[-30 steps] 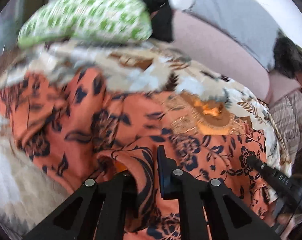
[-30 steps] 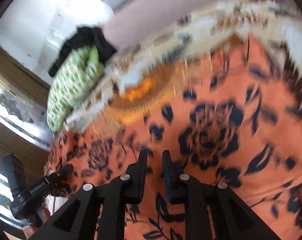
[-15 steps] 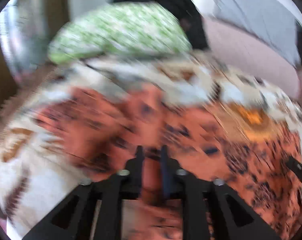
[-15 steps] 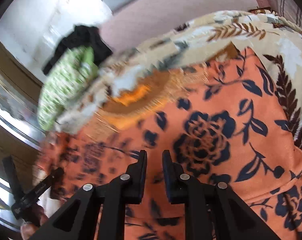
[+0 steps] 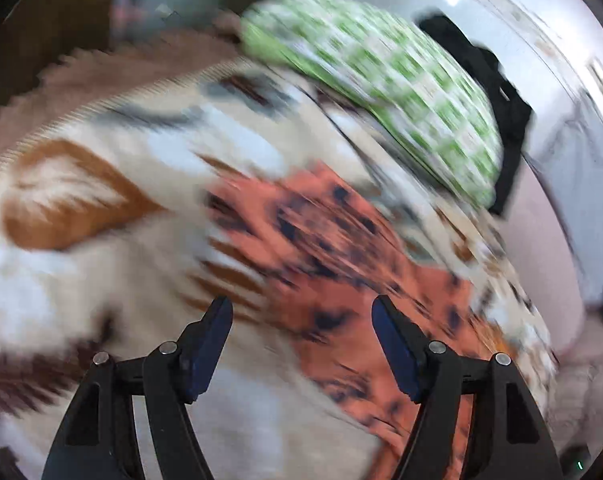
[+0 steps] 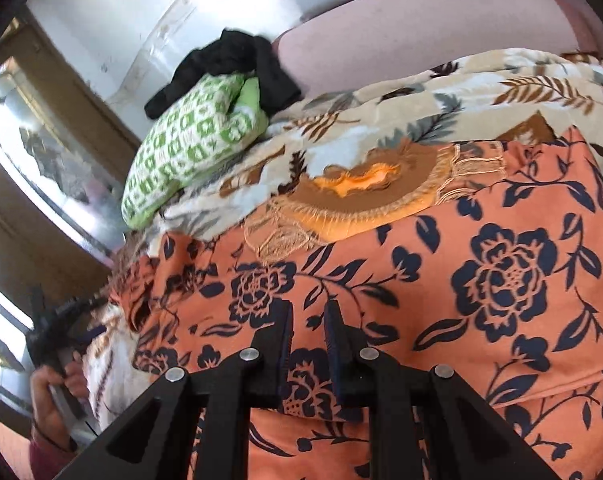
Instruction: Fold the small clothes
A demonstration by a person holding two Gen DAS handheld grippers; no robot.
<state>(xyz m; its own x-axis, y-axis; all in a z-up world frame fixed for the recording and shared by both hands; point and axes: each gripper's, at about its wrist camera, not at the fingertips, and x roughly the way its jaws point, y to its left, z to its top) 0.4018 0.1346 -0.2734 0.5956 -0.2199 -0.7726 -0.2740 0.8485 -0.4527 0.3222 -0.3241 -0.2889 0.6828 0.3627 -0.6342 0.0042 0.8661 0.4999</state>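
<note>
Underneath everything lies the leaf-patterned blanket [image 6: 481, 92], cream with brown and grey fronds, spread over what I take to be a bed; my left wrist view of it [image 5: 113, 208] is badly smeared. On it lies the orange floral garment [image 6: 481, 280], the piece I am folding, printed with dark navy roses and trimmed at its far edge with a pale fringe. It fills most of my right wrist view and shows in the left one as a blurred orange streak [image 5: 341, 272] running away from me and to the right. Beyond the garment sits a green-and-white patterned pillow [image 6: 189, 148], also visible from the left [image 5: 385, 88], with a black cloth [image 6: 237, 64] draped behind it. My right gripper [image 6: 308, 320] is clenched on a fold of the orange floral garment, its jaws nearly together with cloth between them. My left gripper [image 5: 301, 332] is released, jaws wide apart, hovering over the blanket and the garment's edge, gripping nothing.
</note>
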